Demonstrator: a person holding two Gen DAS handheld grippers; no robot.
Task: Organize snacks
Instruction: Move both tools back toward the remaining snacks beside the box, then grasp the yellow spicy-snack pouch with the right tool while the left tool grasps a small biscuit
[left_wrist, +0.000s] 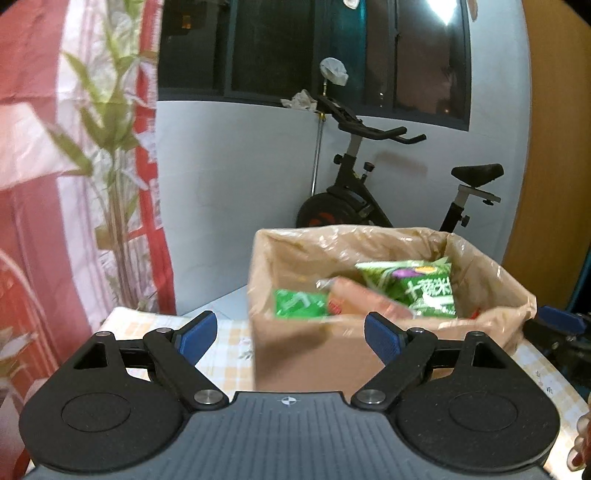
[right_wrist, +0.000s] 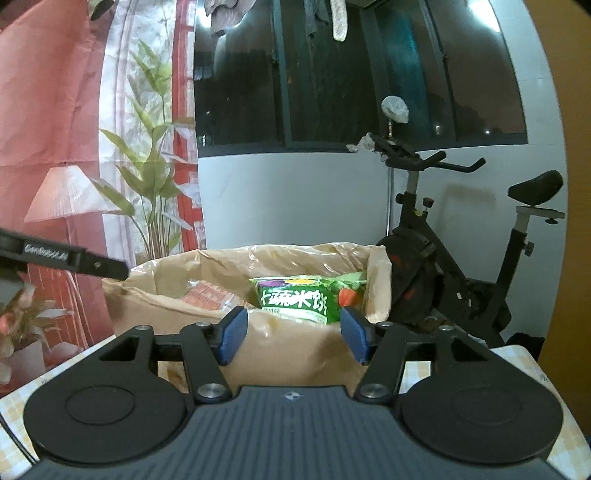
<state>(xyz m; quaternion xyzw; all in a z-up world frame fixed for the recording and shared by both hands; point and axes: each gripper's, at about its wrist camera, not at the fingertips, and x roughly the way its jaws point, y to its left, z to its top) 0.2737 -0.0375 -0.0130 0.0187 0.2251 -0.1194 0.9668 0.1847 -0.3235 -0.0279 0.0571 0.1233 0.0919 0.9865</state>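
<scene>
Green snack bag (right_wrist: 295, 301) sits inside the lined cardboard box (right_wrist: 280, 354), standing up, its wide side across. It lies straight ahead of the right gripper (right_wrist: 291, 336), the nearer one. Both that and the left gripper (left_wrist: 290, 341) are apart, holding nothing.

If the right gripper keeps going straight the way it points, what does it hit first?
Most likely the near wall of the bag-lined cardboard box, directly ahead of the open right gripper; the green snack packet lies beyond, inside. Depth is uncertain.
</scene>
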